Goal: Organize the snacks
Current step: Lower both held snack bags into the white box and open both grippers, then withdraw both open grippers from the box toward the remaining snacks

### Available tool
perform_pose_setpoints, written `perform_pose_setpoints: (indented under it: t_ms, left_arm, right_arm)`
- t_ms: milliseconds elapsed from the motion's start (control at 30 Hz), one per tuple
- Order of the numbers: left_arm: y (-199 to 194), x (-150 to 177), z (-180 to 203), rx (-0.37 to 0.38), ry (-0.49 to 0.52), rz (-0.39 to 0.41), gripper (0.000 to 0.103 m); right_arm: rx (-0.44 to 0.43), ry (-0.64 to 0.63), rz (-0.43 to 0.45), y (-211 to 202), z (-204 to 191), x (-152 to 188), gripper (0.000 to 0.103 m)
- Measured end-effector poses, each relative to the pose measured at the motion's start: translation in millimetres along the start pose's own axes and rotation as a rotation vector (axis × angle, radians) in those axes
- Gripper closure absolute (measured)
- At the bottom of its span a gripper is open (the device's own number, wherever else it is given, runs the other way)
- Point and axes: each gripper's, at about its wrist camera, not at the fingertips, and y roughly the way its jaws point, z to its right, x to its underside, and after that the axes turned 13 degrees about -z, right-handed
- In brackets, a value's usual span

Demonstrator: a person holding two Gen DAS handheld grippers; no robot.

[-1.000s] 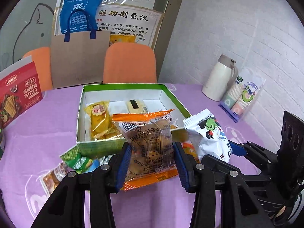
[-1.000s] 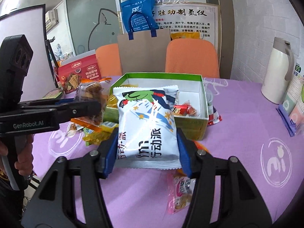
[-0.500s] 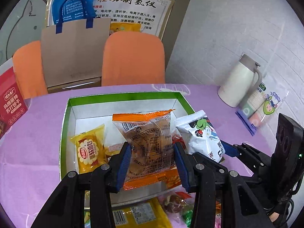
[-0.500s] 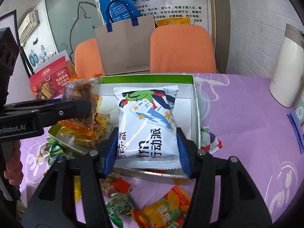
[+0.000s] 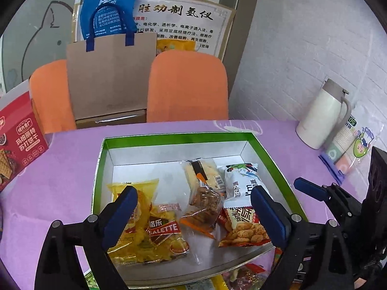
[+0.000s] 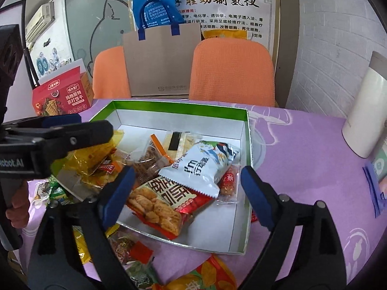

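A white thermos jug (image 5: 321, 118) is stood on the purple tablecloth (image 5: 60, 169); a pack of paper cups (image 5: 350, 145) is laid just beside it; two orange chairs (image 5: 187, 84) are seen behind, a brown paper bag (image 5: 111, 75) between them.

One green box (image 5: 268, 154) on the bench (image 5: 60, 169) holds seven snack packets, among them one white packet (image 6: 200, 164). Two orange chairs (image 5: 187, 84), one paper bag (image 5: 111, 72), one white jug (image 5: 319, 118), one red carton (image 5: 17, 140).

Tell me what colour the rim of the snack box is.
Green, on the snack box; inside it is white. Clearest in the right wrist view.
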Motion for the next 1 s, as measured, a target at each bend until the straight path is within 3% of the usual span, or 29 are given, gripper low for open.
perform_pose_setpoints:
  t_ms: [33, 167, 467, 667, 833, 1000]
  left_arm:
    - [-2.7, 0.6, -1.1, -0.002, -0.007, 0.003, 0.006]
    - [-17.6, 9.1, -2.7, -0.012, -0.023, 0.008, 0.006]
    - [-74.4, 50.4, 14.1, -0.049, 0.023, 0.031, 0.006]
    - [-99.9, 95.4, 17.8, -0.053, 0.049, 0.049, 0.006]
    - [-99.2, 143.1, 4.7, -0.085, 0.039, 0.009, 0.006]
    - [-92.9, 188.7, -22.4, -0.04, -0.019, -0.055, 0.006]
  right_arm:
    - [0.014, 0.005, -0.011, -0.8, 0.2, 1.5, 0.005]
    - [0.022, 0.018, -0.005, -17.1, -2.9, 7.6, 0.004]
    - [0.009, 0.057, 0.129, -98.2, -17.6, 42.6, 0.001]
    - [-0.063, 0.128, 0.203, -130.9, -11.7, 85.3, 0.001]
    - [-0.061, 0.169, 0.171, -124.8, -6.2, 122.7, 0.001]
    - [-0.015, 0.102, 0.068, -105.7, -15.9, 153.8, 0.001]
